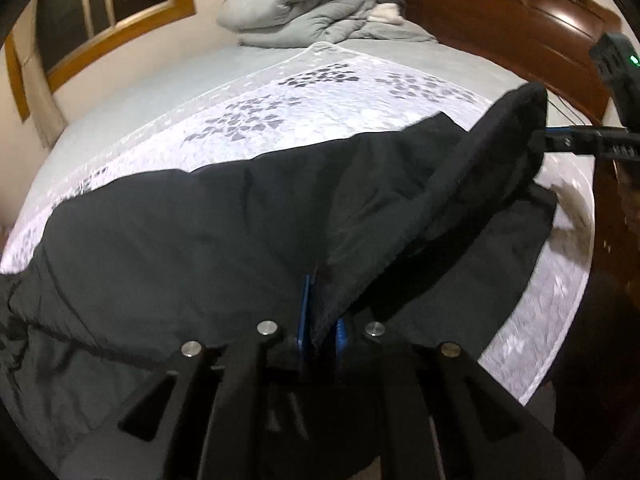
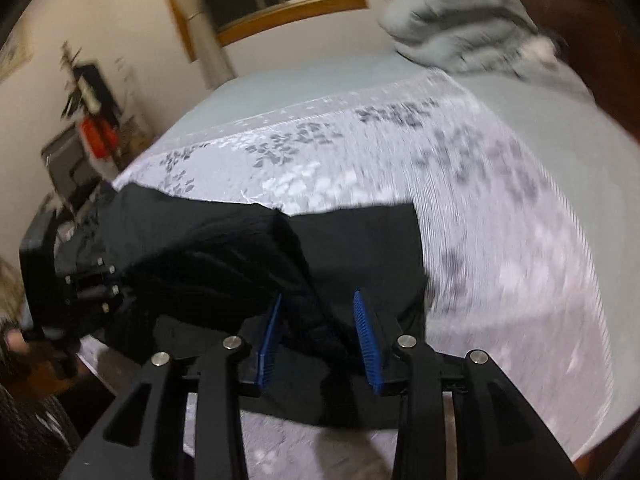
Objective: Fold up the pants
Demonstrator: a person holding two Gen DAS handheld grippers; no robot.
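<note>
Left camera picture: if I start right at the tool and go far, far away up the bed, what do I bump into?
Left tool pinching the black pants → white flowery bedspread → plain grey sheet → bunched grey duvet at the far end.

Matt black cloth pants — glossy wooden headboard
</note>
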